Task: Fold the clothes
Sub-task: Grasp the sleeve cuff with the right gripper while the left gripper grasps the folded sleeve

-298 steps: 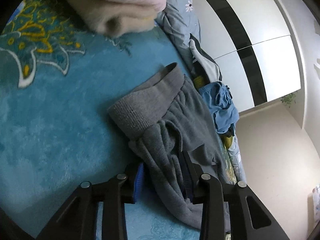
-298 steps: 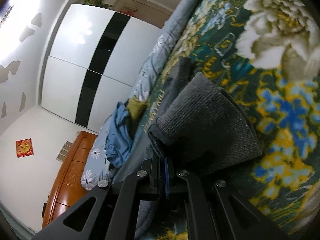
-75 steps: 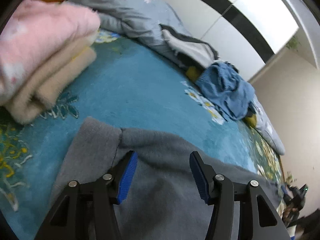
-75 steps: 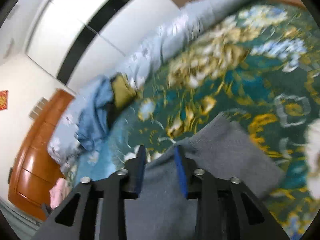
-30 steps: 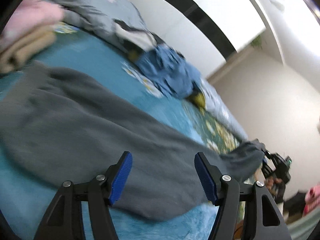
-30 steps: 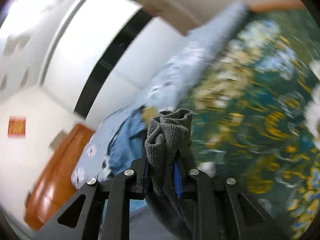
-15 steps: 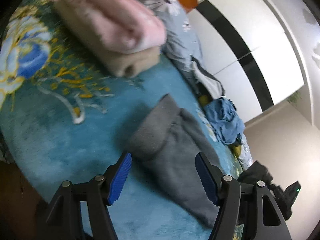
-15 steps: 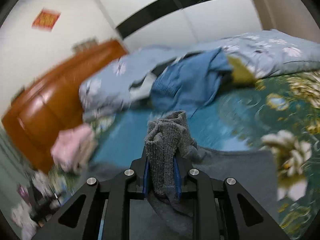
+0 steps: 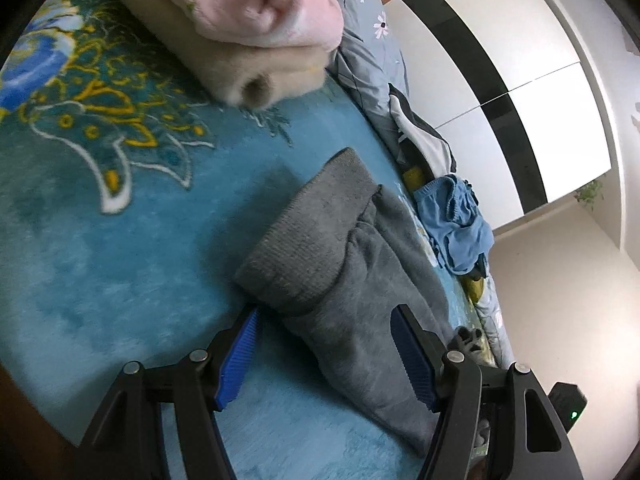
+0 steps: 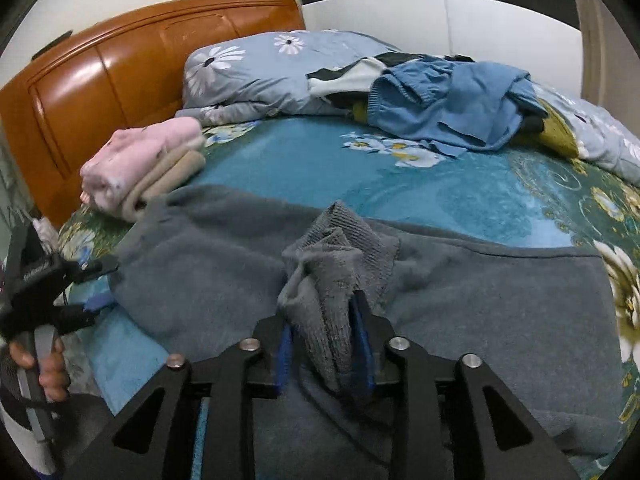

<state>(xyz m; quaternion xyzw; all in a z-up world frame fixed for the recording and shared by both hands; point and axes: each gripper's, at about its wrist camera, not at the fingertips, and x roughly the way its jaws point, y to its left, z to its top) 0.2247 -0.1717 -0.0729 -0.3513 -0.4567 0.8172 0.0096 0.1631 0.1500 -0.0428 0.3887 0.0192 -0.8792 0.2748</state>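
R gripper (image 10: 323, 332) was clamped on the ribbed cuff (image 10: 344, 248) of the grey sweatpants (image 10: 480, 304), blue pads squeezed against bunched knit w/ the cuff sticking up just ahead of the fingers. Rest of the pants lay spread flat across the blue floral blanket (image 10: 420, 188), running out to both sides of the R gripper and under it.

L gripper (image 9: 326, 354) was wide open, nothing between its blue pads (image 9: 240, 356). The pants' ribbed waistband (image 9: 316, 236) lay just ahead of it, between the finger lines; left pad sat right at the waistband's near corner, contact unclear. Right finger hovered over the grey leg fabric. In the R wrist view the L gripper (image 10: 94, 288) showed at far left, at the pants' edge, w/ a hand (image 10: 48, 368) on its handle.

Beyond the L gripper, ahead-left, a folded stack: pink garment (image 9: 256, 4) on top of a beige one (image 9: 240, 68). Ahead-right, past the waistband, a crumpled blue garment (image 9: 456, 220) on the grey floral duvet (image 9: 368, 56). Wooden headboard (image 10: 100, 80) stood ahead-left of the R gripper, white wardrobe (image 9: 552, 92) behind the bed.
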